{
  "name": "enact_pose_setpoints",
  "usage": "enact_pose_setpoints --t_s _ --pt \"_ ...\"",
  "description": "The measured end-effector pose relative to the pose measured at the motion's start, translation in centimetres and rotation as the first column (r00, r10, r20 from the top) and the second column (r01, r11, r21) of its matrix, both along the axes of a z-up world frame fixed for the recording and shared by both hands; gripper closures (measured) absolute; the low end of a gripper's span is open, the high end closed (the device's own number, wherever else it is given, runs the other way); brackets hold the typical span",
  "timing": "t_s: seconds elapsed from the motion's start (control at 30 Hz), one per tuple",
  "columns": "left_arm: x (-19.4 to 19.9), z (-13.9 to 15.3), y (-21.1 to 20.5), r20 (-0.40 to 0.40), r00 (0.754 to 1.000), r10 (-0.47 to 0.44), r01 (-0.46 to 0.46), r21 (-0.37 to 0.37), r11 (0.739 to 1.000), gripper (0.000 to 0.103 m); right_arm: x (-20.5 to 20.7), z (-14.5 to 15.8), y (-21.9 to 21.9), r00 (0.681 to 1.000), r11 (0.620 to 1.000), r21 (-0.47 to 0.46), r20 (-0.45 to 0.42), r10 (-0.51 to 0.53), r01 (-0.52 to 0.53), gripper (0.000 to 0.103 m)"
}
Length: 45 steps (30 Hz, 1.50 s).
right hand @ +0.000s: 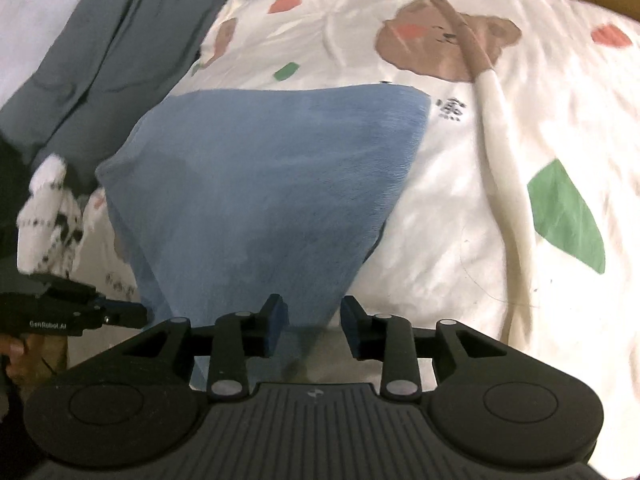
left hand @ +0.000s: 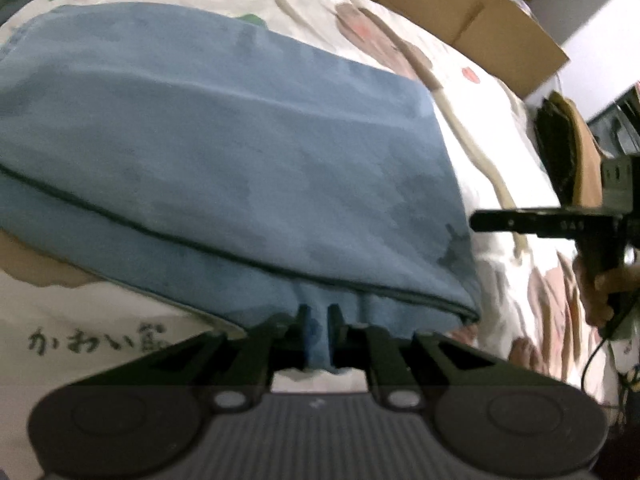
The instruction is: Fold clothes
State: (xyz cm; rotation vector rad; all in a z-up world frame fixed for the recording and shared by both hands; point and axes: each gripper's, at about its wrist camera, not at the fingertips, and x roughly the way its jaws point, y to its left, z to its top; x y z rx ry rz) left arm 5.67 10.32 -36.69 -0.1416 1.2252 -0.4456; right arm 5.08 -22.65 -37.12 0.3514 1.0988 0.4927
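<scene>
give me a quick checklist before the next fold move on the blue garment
1. Left gripper grip on the blue garment: ok, jaws shut on a pinch of its near edge.
2. Right gripper grip: not ok, jaws open with cloth between them, not clamped.
3. Existing fold: ok, the left wrist view shows a folded upper layer lying over a lower one.
4. Fold surface: ok, the bear-print bedsheet beside the garment lies flat.
5. Nearby clutter: cannot tell, a grey garment lies beside the blue one; contact is unclear.
6. Far edge alignment: cannot tell, the views are blurred.
</scene>
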Motion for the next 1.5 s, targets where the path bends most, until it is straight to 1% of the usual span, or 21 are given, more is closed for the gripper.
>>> enact_pose_setpoints --t_s 0.17,0.3,0.4,0.43,0.47,0.57,0.6,0.77,0.83,0.9,1.0,1.17,1.3,1.37,1.43,1.5 --pt "0.1 -1.4 0.6 -0.019 0.999 0.05 -0.049 0.023 0.999 0.095 1.0 -1.6 -0.9 0.99 0.989 0.076 -0.082 -0.118 0.124 0.064" --pt "0.0 -2.2 0.9 -0.032 0.996 0.079 -0.078 0.02 0.997 0.095 1.5 -3.1 -1.5 0.966 0.961 0.156 -0.159 -0.202 0.227 0.064" --pt "0.1 -2.5 1.2 -0.046 0.994 0.099 -0.099 0.012 0.995 0.095 1.7 -3.8 -1.9 0.953 0.94 0.206 -0.2 -0.23 0.27 0.064" --pt "0.2 -2.5 1.0 -0.049 0.994 0.1 -0.1 0.009 0.995 0.095 1.8 -3.9 -1.9 0.95 0.935 0.22 -0.208 -0.234 0.278 0.066" --pt "0.1 -2.4 1.0 -0.05 0.994 0.097 -0.097 0.008 0.995 0.095 1.8 -3.9 -2.0 0.948 0.93 0.234 -0.215 -0.235 0.284 0.071" --pt "-0.2 -2.0 1.3 -0.049 0.995 0.091 -0.091 0.003 0.996 0.095 1.6 -3.5 -2.5 0.943 0.909 0.289 -0.234 -0.237 0.3 0.074" --pt "-0.4 -1.9 1.6 -0.047 0.995 0.092 -0.092 0.001 0.996 0.095 1.6 -3.4 -2.6 0.941 0.901 0.307 -0.24 -0.238 0.306 0.074" --pt "-1.0 -1.4 2.2 -0.034 0.994 0.104 -0.105 -0.007 0.994 0.094 2.0 -4.0 -2.9 0.928 0.877 0.337 -0.271 -0.257 0.342 0.073" --pt "-1.1 -1.1 2.4 -0.022 0.994 0.106 -0.106 -0.005 0.994 0.09 2.5 -4.5 -2.8 0.925 0.871 0.348 -0.277 -0.259 0.348 0.073" --pt "-1.1 -0.8 2.5 -0.007 0.994 0.112 -0.112 0.0 0.994 0.082 3.2 -5.1 -2.6 0.922 0.863 0.36 -0.288 -0.259 0.355 0.073" --pt "-1.3 -0.8 3.2 0.002 0.99 0.14 -0.14 0.009 0.99 0.08 4.2 -6.0 -2.3 0.916 0.85 0.378 -0.305 -0.26 0.367 0.072" --pt "-2.0 -0.8 3.9 0.002 0.987 0.159 -0.159 0.025 0.987 0.08 4.9 -6.5 -1.6 0.918 0.841 0.398 -0.302 -0.257 0.366 0.073" --pt "-2.2 -0.8 3.7 0.009 0.987 0.158 -0.159 0.039 0.987 0.079 4.9 -5.9 -1.8 0.921 0.839 0.41 -0.303 -0.243 0.357 0.08" --pt "-2.4 -0.8 4.0 0.011 0.986 0.168 -0.168 0.043 0.985 0.078 4.7 -5.4 -2.0 0.923 0.828 0.433 -0.302 -0.24 0.357 0.08" --pt "-2.3 -0.4 5.3 0.009 0.984 0.178 -0.178 0.044 0.983 0.078 4.7 -5.0 -1.9 0.924 0.819 0.45 -0.298 -0.238 0.356 0.08" --pt "-2.2 -0.1 6.2 0.005 0.982 0.189 -0.189 0.044 0.981 0.077 4.9 -5.0 -1.6 0.924 0.828 0.434 -0.297 -0.241 0.356 0.078"
